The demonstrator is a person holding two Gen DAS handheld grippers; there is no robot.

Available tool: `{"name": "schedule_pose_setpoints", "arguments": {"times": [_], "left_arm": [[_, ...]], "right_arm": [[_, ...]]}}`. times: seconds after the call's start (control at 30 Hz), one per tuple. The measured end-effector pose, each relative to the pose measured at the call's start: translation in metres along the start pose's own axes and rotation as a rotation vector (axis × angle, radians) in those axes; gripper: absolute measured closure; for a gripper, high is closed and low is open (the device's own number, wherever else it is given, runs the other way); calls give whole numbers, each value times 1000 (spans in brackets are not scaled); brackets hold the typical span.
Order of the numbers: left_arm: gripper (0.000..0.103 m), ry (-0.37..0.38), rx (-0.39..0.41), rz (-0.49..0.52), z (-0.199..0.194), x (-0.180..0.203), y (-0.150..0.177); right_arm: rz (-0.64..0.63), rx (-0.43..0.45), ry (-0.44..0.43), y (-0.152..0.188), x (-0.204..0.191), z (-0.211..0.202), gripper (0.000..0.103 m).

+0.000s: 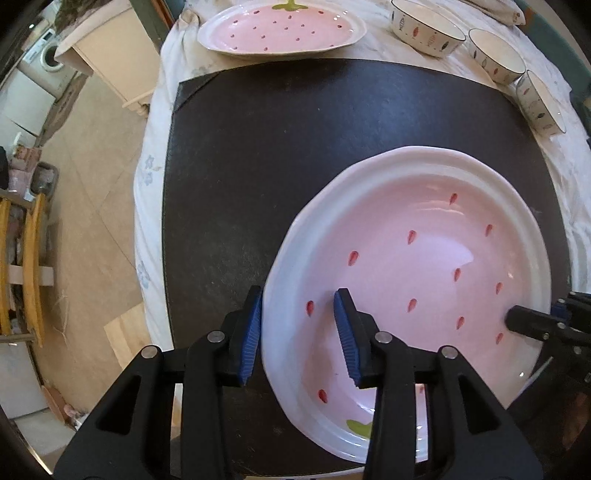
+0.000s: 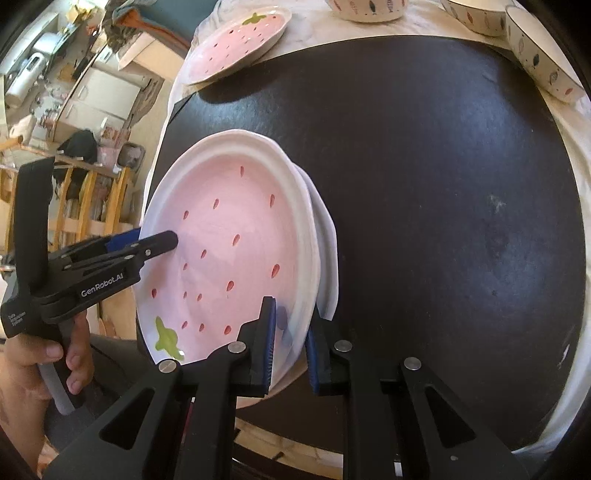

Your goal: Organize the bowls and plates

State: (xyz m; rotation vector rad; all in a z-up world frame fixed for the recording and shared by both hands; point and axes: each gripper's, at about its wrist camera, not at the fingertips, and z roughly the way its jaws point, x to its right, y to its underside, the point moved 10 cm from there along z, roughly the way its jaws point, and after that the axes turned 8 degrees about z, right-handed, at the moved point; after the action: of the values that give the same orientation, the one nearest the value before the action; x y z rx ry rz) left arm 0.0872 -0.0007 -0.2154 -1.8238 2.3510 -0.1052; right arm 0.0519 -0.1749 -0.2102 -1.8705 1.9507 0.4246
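Observation:
A pink strawberry plate [image 1: 424, 258] [image 2: 236, 243] is over the black mat [image 1: 277, 166], on top of another like plate whose white rim [image 2: 327, 236] shows under it on the right. My left gripper [image 1: 299, 332] straddles its left rim, jaws apart, one inside and one outside. My right gripper [image 2: 290, 339] straddles the opposite rim, jaws close around it. A second strawberry plate [image 1: 284, 31] [image 2: 238, 44] lies at the far left. Three white bowls with fish marks [image 1: 428, 31] [image 1: 496, 55] [image 1: 539, 103] stand at the far right.
The round table has a white cloth [image 1: 155, 147] under the mat. Beyond its left edge are the floor, a wooden chair [image 1: 29, 266] and a washing machine [image 1: 48, 59]. The mat's right half [image 2: 461, 221] is bare.

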Motion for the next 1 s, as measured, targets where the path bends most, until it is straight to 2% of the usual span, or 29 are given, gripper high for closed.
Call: {"name": "schedule_pose_setpoints", "arguments": {"times": [0.1,0.33,0.43,0.57,0.73,0.87,1.0], "left_arm": [[67,-5,-7,4,1,2,0],[67,-25,-9,18,0,3,2],[66,-41,-16,16,1,0,4],[67,24,-53,-21,4,2,10],[67,92,-92,-58,8,2,19],[67,126,-105,-86,11,2,20],[67,131,-96,-113,12,-1,17]], "right_arm": [[-23,10,27,-2,-1,-3,85],[8,-7,6,-7,-1,-7,85],[-11,4,53,-9,3,-11,85],[33,54,74,-19,16,-16,85],[115,-10,-21,-18,16,3,83],[156,-58,-45,-13,16,19,84],[137,-61,-40,-14,12,28,80]]}}
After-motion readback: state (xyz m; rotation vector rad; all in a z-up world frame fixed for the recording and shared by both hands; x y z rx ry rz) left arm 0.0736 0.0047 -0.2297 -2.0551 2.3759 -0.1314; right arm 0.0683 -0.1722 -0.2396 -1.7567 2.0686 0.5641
